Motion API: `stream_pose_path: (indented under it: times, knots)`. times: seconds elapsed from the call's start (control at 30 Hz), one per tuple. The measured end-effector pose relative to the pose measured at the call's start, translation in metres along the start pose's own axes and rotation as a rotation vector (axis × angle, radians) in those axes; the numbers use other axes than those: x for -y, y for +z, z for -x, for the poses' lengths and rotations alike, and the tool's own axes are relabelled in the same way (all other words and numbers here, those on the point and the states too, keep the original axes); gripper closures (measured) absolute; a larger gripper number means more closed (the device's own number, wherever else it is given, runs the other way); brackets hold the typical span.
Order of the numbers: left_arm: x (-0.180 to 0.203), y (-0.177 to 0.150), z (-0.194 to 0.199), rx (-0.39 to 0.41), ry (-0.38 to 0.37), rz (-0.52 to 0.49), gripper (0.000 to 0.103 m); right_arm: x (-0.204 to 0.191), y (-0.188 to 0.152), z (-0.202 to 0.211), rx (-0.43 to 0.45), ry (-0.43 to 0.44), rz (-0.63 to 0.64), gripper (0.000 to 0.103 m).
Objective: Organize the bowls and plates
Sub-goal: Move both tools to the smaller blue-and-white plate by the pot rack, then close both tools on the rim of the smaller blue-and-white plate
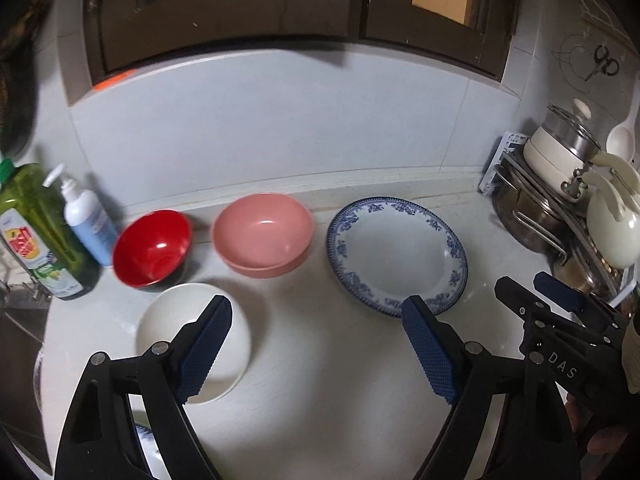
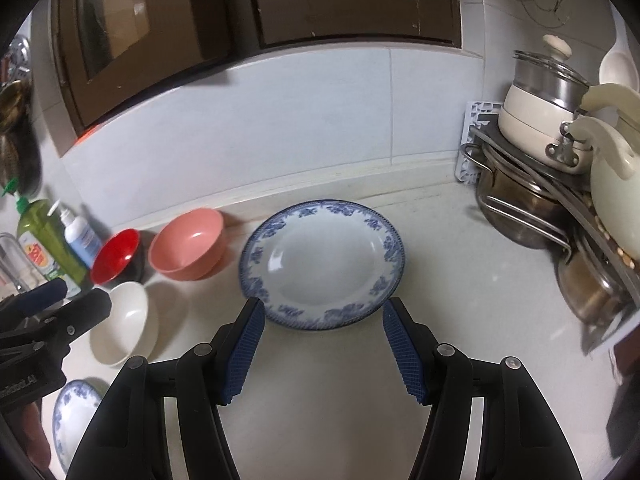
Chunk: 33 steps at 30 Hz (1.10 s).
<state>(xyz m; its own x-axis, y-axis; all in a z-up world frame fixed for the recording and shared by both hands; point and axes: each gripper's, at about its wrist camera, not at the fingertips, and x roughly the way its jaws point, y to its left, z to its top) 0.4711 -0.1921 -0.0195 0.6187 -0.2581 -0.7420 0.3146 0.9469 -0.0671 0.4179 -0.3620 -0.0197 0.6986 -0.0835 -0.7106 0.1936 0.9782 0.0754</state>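
Observation:
A white plate with a blue floral rim point(image 2: 320, 264) lies on the pale counter point(image 2: 460, 280). Just short of its near edge my right gripper point(image 2: 325, 308) stands open, holding nothing. Left of the plate sit a pink bowl point(image 1: 262, 236) and a red bowl point(image 1: 152, 254) along the wall. A white bowl point(image 1: 160, 328) sits in front of them. My left gripper point(image 1: 316, 308) is open wide above the counter, its left finger over the white bowl's right side and its right finger over the plate's near rim. A smaller blue-rimmed plate point(image 2: 74, 412) lies at the near left.
A green dish-soap bottle point(image 1: 36, 232) and a white pump bottle point(image 1: 86, 220) stand at the left by a sink point(image 1: 16, 320). A rack of steel pots point(image 2: 520, 216) and a cream kettle point(image 2: 612, 184) fills the right corner. Tiled wall and dark window frames lie behind.

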Motion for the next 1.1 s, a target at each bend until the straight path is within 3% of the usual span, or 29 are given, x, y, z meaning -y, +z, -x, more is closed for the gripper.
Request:
stream_pose_path:
  times: [0.53, 1.1]
  knots:
    - [0.028, 0.021, -0.107, -0.125, 0.008, 0.015, 0.023, 0.048, 0.027, -0.082, -0.049, -0.029, 0.032, 0.041]
    - [0.032, 0.037, -0.183, -0.199, 0.062, 0.013, 0.031, 0.073, 0.032, -0.171, -0.157, -0.006, -0.028, 0.041]
